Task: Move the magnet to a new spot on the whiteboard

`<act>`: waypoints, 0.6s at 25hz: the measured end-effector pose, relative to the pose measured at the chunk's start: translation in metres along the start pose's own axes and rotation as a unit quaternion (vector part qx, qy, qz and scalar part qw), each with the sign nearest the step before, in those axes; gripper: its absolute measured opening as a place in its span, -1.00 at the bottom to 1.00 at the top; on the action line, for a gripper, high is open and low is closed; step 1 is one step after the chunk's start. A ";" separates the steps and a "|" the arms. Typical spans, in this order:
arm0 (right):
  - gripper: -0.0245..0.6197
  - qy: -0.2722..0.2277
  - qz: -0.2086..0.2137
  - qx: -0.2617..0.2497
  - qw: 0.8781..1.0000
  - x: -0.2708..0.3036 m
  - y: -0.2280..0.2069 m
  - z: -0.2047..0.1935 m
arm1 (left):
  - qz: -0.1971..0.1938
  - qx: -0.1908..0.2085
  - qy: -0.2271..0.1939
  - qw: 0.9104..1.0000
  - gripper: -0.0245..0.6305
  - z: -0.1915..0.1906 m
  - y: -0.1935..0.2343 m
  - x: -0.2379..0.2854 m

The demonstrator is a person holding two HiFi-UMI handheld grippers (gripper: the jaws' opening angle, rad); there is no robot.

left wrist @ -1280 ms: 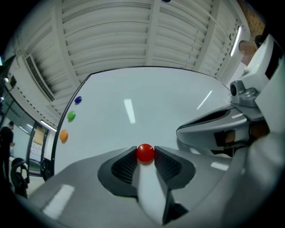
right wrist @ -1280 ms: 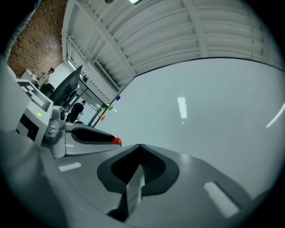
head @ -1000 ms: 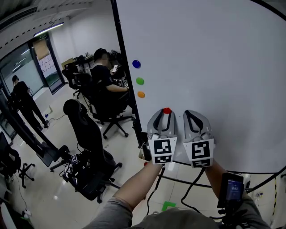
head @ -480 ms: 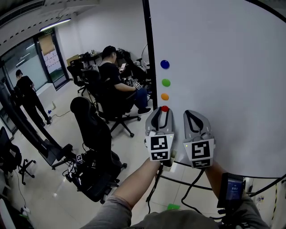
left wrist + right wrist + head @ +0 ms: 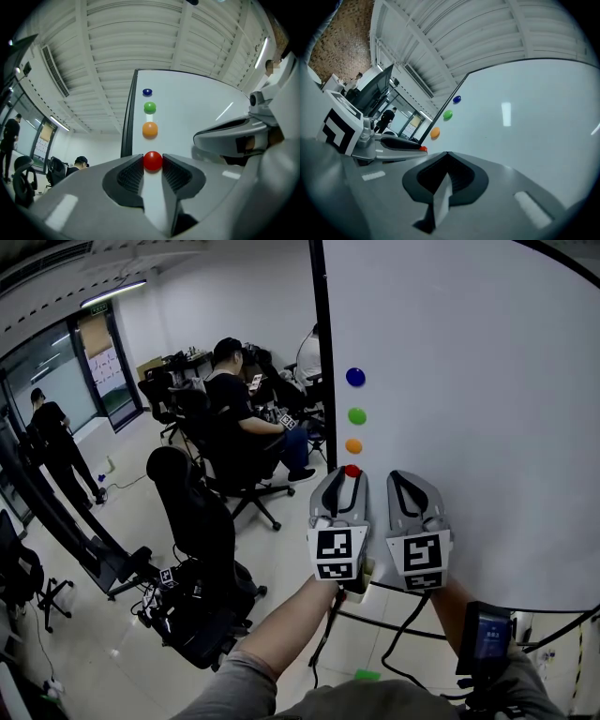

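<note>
Head view: left gripper (image 5: 349, 477) mid-frame, tips at the whiteboard (image 5: 487, 381); red magnet (image 5: 352, 470) sits there, just below the orange magnet (image 5: 352, 444).
Left gripper view: jaws pinch the red magnet's sides, a grip for pulling it free, I judge.
Right gripper view: right gripper (image 5: 446, 154) closed, empty, parked alongside.

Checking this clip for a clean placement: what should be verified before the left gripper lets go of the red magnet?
1. Hold: ok. The left gripper is closed on the red magnet, one jaw on each side.
2. Magnet flat against the whiteboard: cannot tell.
3. Spot free: ok. The red magnet is just below the orange magnet, with a gap between them.
4. Other hand out of the way: ok. The right gripper is shut and empty, beside the left gripper.
</note>
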State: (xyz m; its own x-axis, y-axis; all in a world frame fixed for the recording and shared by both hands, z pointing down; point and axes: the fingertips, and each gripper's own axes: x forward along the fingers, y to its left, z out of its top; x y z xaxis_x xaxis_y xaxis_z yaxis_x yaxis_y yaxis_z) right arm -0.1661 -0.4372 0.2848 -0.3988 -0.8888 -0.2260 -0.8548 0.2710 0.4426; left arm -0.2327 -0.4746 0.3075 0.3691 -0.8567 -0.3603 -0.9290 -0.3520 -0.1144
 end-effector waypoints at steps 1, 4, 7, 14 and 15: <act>-0.90 0.000 0.000 0.000 1.000 0.001 -0.001 0.000 | -0.002 0.000 -0.002 1.000 -0.55 0.000 0.000 0.000; -0.90 0.000 0.000 0.000 1.000 0.001 -0.003 0.000 | -0.004 0.002 -0.008 1.000 -0.55 0.002 -0.002 0.001; -0.90 0.001 -0.001 0.001 1.000 0.000 -0.002 -0.001 | -0.004 0.007 -0.010 1.000 -0.55 0.001 -0.003 -0.001; -0.90 0.006 -0.004 0.005 1.000 -0.002 -0.002 -0.002 | 0.002 0.017 -0.010 1.000 -0.55 0.004 -0.001 -0.004; -0.90 0.005 -0.005 0.005 1.000 -0.002 -0.002 -0.002 | 0.006 0.019 -0.014 1.000 -0.55 0.006 0.000 -0.007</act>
State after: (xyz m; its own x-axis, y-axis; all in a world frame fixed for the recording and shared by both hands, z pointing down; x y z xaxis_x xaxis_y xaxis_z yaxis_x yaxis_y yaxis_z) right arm -0.1630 -0.4368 0.2866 -0.3872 -0.8952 -0.2208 -0.8619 0.2664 0.4315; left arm -0.2350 -0.4667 0.3045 0.3582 -0.8495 -0.3874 -0.9337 -0.3274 -0.1451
